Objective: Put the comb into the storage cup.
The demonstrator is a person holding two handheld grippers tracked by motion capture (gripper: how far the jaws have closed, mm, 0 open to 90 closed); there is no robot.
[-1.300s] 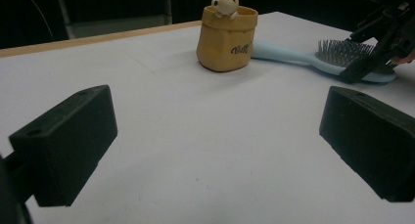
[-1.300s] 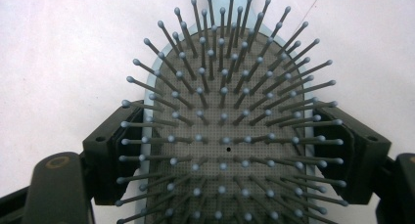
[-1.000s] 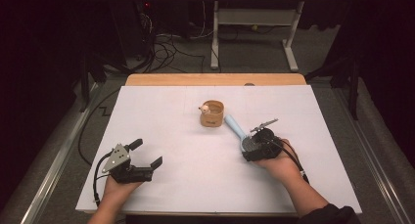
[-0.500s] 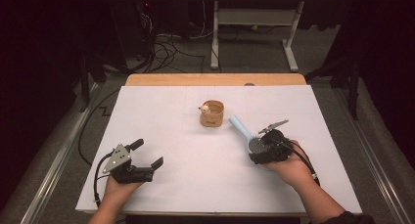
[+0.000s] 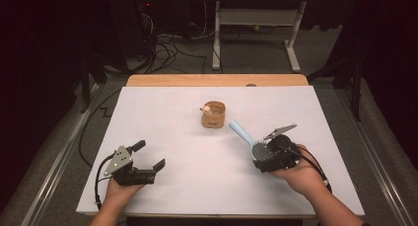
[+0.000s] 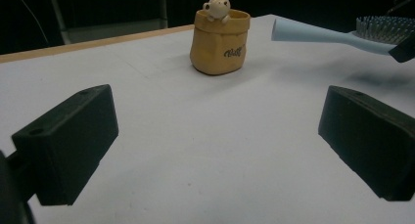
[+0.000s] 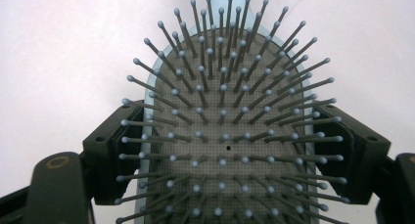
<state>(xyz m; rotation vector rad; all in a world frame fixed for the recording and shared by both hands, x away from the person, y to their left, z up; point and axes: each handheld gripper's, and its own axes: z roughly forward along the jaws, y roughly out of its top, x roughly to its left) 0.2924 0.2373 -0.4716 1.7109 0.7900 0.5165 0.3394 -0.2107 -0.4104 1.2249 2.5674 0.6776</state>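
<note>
- Holding a pale blue hairbrush by its head, our right gripper has its jaws clamped on the two long edges of the paddle; in the right gripper view the bristle pad faces the camera, with a black jaw pressed to each side of it.
- We place the hairbrush in front of and to the right of the little tan pot, near it but apart; the handle tip points toward the pot, and in the left gripper view the brush hangs above the sheet with a shadow under it.
- We judge it light and stiff: a hard plastic body, smooth and likely slick at the edges, with springy ball-tipped pins. A hold across the rim of the head looks sound; pinching on the pins would give and slip. The long handle sticks out free, so it may swing if we tilt quickly.
- Our left gripper rests low on the white sheet, well to the left of the pot and nearer us, jaws spread wide with nothing between them.
- We note the pot stands upright, a small bear figure peeking over its rim.
- Beyond the pot, the table's wooden edge shows past the sheet.
</note>
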